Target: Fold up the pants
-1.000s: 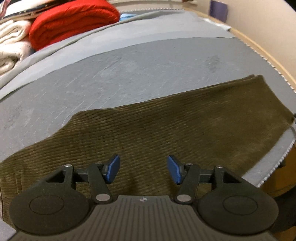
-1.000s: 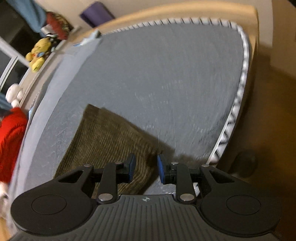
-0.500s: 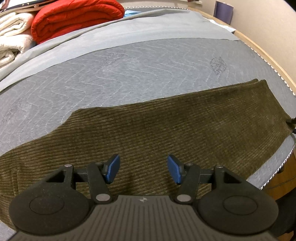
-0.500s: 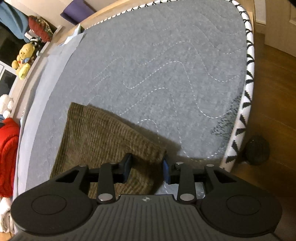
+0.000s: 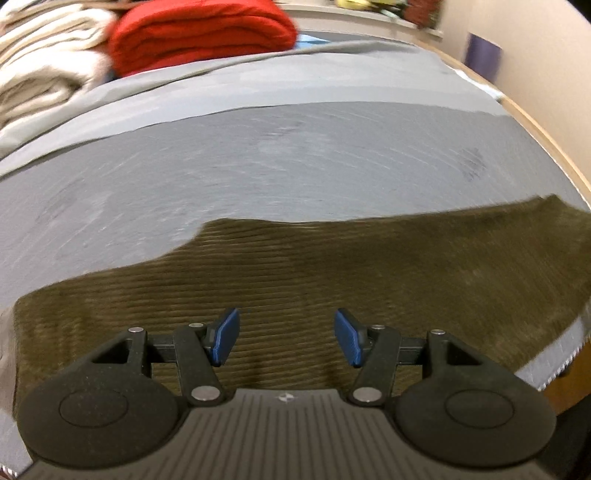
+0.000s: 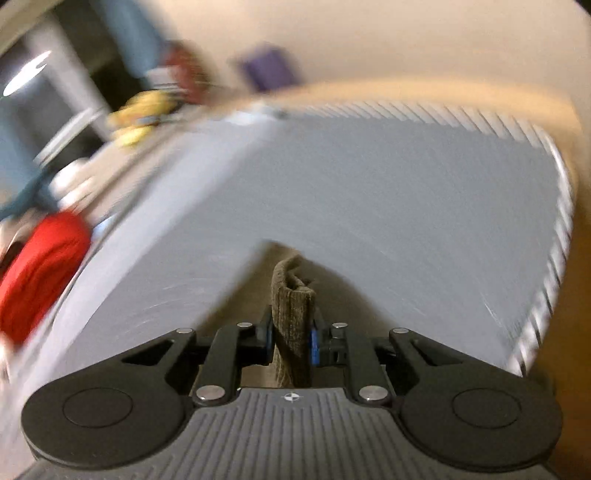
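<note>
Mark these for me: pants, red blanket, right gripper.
pants (image 5: pixel 369 266), left wrist view, on the ribbed cloth lying flat on the bed
red blanket (image 5: pixel 203 33), left wrist view, on the folded stack's front
right gripper (image 6: pixel 292 341), right wrist view, between the fingertips, on the pinched cloth

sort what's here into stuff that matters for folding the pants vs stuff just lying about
Part of the job:
- olive corduroy pants
- right gripper, closed on the pants hem
- left gripper, open above the pants
- grey bed cover under them

Lying about:
- red blanket
- cream blankets
- yellow plush toy
</note>
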Tool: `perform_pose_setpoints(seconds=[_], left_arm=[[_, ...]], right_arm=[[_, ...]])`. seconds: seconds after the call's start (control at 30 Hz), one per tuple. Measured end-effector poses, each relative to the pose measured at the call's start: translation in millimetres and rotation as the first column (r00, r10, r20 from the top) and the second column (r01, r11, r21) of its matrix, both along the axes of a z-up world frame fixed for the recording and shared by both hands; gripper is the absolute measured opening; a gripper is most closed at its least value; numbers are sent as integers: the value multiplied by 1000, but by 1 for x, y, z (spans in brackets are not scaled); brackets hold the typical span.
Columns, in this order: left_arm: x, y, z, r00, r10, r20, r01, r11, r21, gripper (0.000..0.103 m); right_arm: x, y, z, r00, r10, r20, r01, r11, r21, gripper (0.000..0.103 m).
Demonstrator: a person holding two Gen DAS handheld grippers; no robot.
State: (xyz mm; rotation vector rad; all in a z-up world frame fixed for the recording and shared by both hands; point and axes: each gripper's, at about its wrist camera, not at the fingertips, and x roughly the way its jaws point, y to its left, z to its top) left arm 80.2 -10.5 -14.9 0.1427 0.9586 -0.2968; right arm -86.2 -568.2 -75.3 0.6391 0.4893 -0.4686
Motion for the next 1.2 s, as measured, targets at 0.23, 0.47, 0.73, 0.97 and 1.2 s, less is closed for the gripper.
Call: perform_pose_setpoints(seconds=[0.23,0.47,0.73,0.97,1.2], left_arm=[[1,61,8,990,142,-4,-142,989,-46,62],[-2,120,8,963,266,-40,-269,960,-80,62],[-12,151,1,953,292,-75,-297,952,-74,62],[-11,153,-5,953,293,-79,-298,952,-70,62],[-8,138,-7,960,270,-75,-274,960,-51,62]], right_arm=[[20,191,53,923,383,31,-336,846,-414,18],[26,397,45,628,775,-73,-685,506,-525,19],[21,487,-36,321,840,-437,-903,134,-407,35],[23,440,5,357,907,-223,-891,259,-373,48],[33,444,-33,308,882,-356,-937,218,-272,48]])
